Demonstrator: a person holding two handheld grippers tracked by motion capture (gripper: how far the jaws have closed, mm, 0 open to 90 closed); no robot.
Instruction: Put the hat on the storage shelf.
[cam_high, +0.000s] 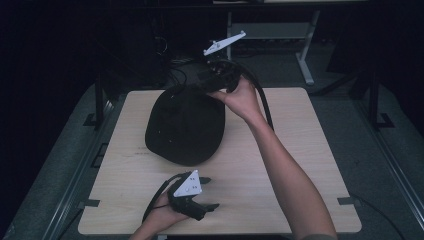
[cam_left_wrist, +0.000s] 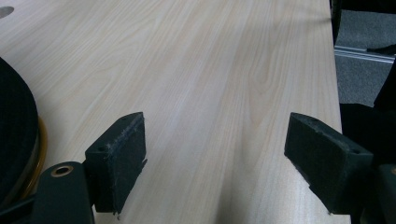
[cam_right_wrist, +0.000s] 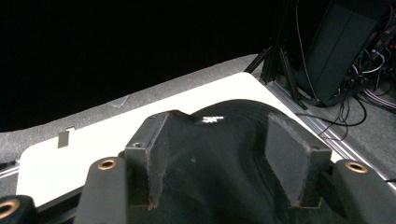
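A large, dark, rounded fabric cap (cam_high: 185, 125) lies on the pale wood-grain table (cam_high: 300, 165), a little toward ten o'clock of the tabletop's middle, its far edge reaching close to the table's twelve o'clock side.

The right gripper (cam_high: 212, 80), held in the person's right hand (cam_high: 242, 97), sits at the cap's one o'clock edge, with its grey three-cornered plate (cam_high: 224, 43) tilted above it and its black cable (cam_high: 264, 100) looping back over the forearm. In the right gripper view the two black jaws stand on either side of a raised fold of the black fabric (cam_right_wrist: 215, 154) (a small white mark (cam_right_wrist: 212, 119) shows on the cloth just beyond them), and the cloth fills the gap between the pads, so the jaws are clenched on the cap's edge.

The left gripper (cam_high: 207, 192) rests low at the table's six o'clock side, in the person's left hand (cam_high: 162, 217), well apart from the cap. In the left gripper view its jaws stand wide apart over bare wood (cam_left_wrist: 210, 93), grasping nothing, and the cap's dark rim (cam_left_wrist: 16, 140) with a thin yellow-brown edge (cam_left_wrist: 41, 149) shows at nine o'clock of that view.
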